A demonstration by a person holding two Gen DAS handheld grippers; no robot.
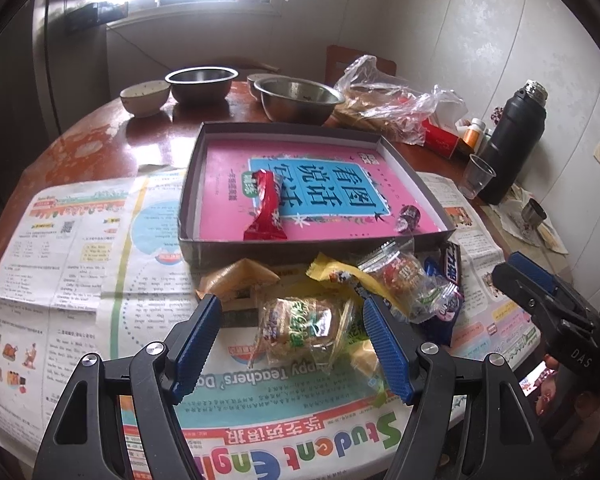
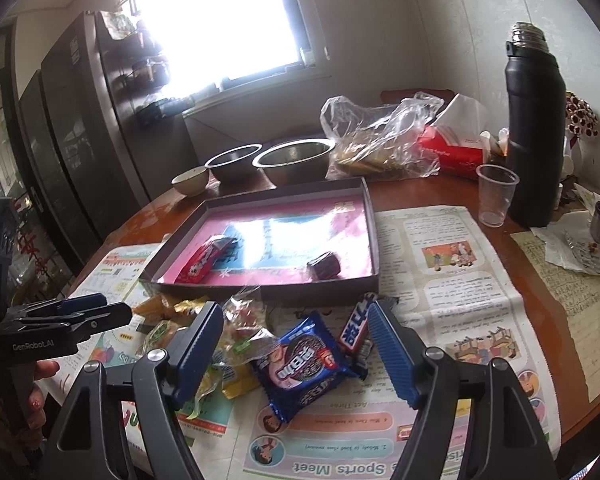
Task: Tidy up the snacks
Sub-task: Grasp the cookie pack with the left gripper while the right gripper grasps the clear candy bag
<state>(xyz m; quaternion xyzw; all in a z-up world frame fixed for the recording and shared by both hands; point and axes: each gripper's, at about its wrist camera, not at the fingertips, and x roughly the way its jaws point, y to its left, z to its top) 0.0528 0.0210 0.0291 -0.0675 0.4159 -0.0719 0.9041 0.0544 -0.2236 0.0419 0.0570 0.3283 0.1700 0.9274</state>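
Clear-wrapped cookie pack (image 1: 300,326) lies crinkled among mixed snack wrappers.

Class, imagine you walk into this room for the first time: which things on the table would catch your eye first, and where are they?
The shallow box with its bright pink lining sits mid-table, holding a red snack bar on its left side and a small dark wrapped sweet near its right corner. In front of it a heap of loose snacks lies on the newspaper, the blue cookie pack most vivid. A tall black flask stands at the right.
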